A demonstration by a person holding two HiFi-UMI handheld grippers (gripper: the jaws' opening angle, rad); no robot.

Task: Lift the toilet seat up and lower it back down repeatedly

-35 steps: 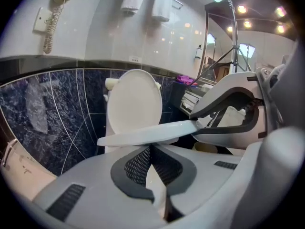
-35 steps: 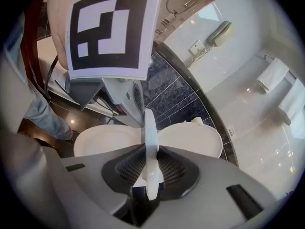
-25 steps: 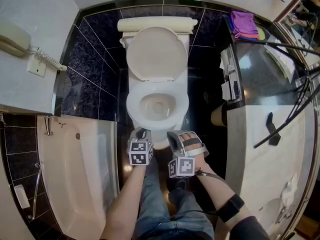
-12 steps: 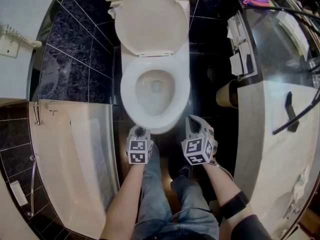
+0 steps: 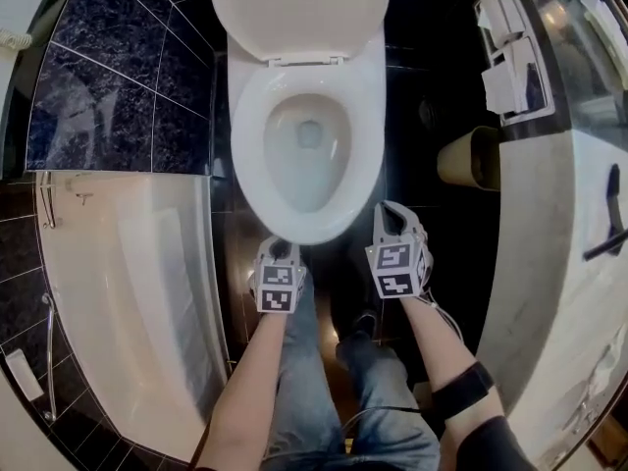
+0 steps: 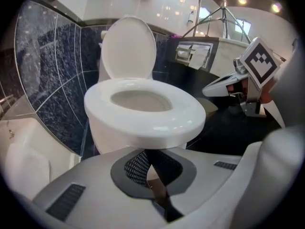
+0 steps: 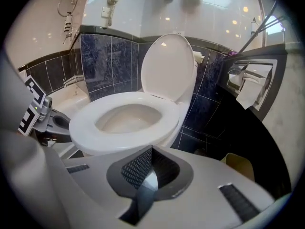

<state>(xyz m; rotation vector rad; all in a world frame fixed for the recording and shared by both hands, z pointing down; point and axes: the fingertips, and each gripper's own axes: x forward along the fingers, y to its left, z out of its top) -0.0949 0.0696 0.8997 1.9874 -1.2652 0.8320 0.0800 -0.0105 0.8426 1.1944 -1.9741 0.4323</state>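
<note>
The left tongs (image 5: 279, 251) and right tongs (image 5: 389, 214) are both clenched on nothing. Just ahead of them the white oval plastic toilet seat (image 5: 247, 155) lies down on the bowl (image 5: 309, 170). Behind it the white lid (image 5: 299, 8) stands up, its top cut off in the head view.

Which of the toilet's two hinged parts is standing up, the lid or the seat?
The lid: it stands upright at the back, while the seat lies flat on the bowl.
</note>
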